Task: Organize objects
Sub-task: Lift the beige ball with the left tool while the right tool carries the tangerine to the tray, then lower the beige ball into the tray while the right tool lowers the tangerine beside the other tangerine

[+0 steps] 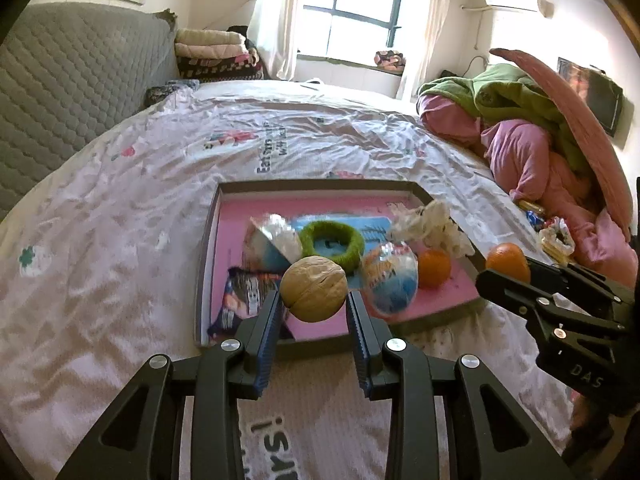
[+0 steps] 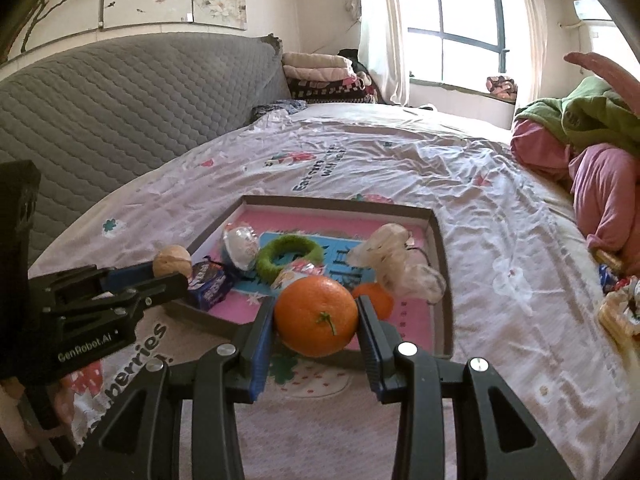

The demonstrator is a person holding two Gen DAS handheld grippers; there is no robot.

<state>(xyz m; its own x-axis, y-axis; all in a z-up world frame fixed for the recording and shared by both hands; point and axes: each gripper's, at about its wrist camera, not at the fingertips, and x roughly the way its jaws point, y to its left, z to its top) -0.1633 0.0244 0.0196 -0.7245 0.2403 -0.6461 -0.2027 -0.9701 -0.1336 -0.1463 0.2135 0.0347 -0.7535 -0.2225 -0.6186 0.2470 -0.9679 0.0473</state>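
My left gripper point(image 1: 313, 300) is shut on a tan walnut point(image 1: 313, 294) and holds it over the near edge of a shallow grey tray point(image 1: 316, 186) with a pink floor, lying on the bed. My right gripper point(image 2: 316, 320) is shut on an orange point(image 2: 316, 322) above the tray's near edge point(image 2: 352, 358); it shows at the right in the left wrist view point(image 1: 506, 262). In the tray lie a green fuzzy ring point(image 1: 332, 246), two toy eggs point(image 1: 391, 278), a second orange point(image 1: 434, 268), a snack packet point(image 1: 244, 294) and a white crumpled bag point(image 1: 432, 222).
The tray lies on a white printed bedsheet point(image 1: 120, 240). A grey quilted headboard point(image 1: 72, 88) is on the left. Pink and green bedding point(image 1: 532, 148) is piled at the right, with small packets point(image 1: 554, 236) beside it. Folded blankets point(image 1: 216, 54) and a window are at the far end.
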